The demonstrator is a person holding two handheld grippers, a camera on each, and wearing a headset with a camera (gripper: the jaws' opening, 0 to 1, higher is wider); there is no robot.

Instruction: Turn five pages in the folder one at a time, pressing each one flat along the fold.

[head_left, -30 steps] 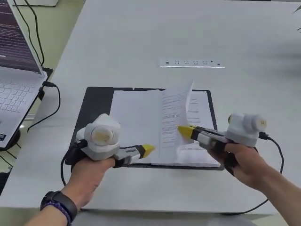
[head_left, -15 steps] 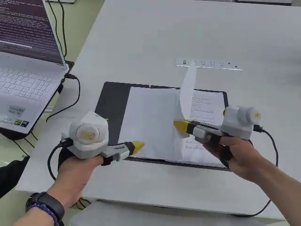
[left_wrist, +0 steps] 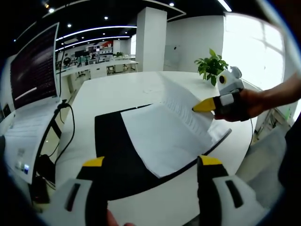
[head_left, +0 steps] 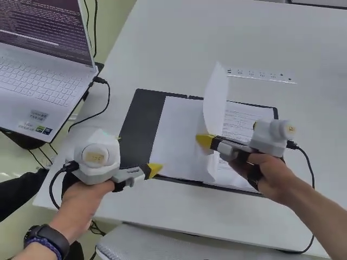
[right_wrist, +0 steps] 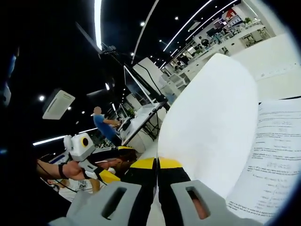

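- Paper is the thing to mind: one page (head_left: 214, 100) stands nearly upright over the middle of the open folder (head_left: 138, 127), which lies flat on the table (head_left: 217, 32) near its front edge.
- Right gripper (head_left: 201, 142) has its jaws closed together at the page's lower near edge. It appears to pinch the sheet, though the contact line itself is hard to make out.
- Left gripper (head_left: 153, 170) hovers at the folder's near left edge, jaws wide apart, holding nothing.
- Printed sheets lie to the right of the raised page and a blank white face lies to its left. Bare black cover shows further left.
- Handling, as a judgement: the sheet is light, thin and floppy, and it curls at the top. It would likely crease or tear if pulled hard, and a smooth jaw could slip off it. The best hold is a shallow pinch on the free edge, away from the fold, carried over in an arc.
- Pressing along the fold looks like work for the free left gripper once the page lies down.
- Laptop (head_left: 38, 70) sits off to the left, well apart from the folder.
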